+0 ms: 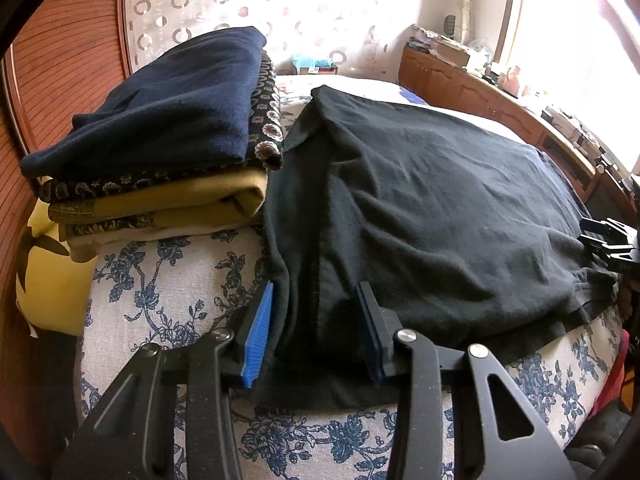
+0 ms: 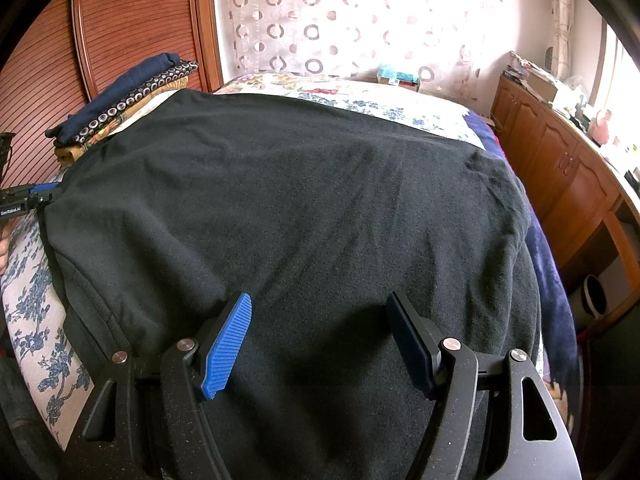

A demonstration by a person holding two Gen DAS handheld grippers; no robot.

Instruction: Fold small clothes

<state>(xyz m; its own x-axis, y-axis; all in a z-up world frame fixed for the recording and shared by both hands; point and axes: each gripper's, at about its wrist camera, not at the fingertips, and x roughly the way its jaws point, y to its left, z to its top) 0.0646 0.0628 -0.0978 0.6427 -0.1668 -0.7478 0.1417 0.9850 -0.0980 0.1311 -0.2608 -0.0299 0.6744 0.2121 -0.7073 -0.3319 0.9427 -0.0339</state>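
Black garment (image 1: 420, 208) lies flat on the floral bedsheet (image 1: 168, 304); left gripper (image 1: 316, 332) straddles its near-left edge, apparently not yet pinching; right gripper (image 2: 320, 344) hovers, jaws wide.

Black knit garment (image 2: 304, 208) spread flat on blue-floral bedspread (image 1: 168, 280), near bed's front edge. Stack of folded clothes (image 1: 160, 148) just left of garment, against ribbed wooden panel (image 1: 64, 60). Ring-patterned curtain (image 2: 340, 16) behind bed. Wooden cabinets (image 2: 560, 168) along right side, clutter on top. Left gripper (image 1: 316, 332) at garment's front-left edge, fold of cloth between its pads. Right gripper (image 2: 320, 340) over garment's near edge, right of left gripper.
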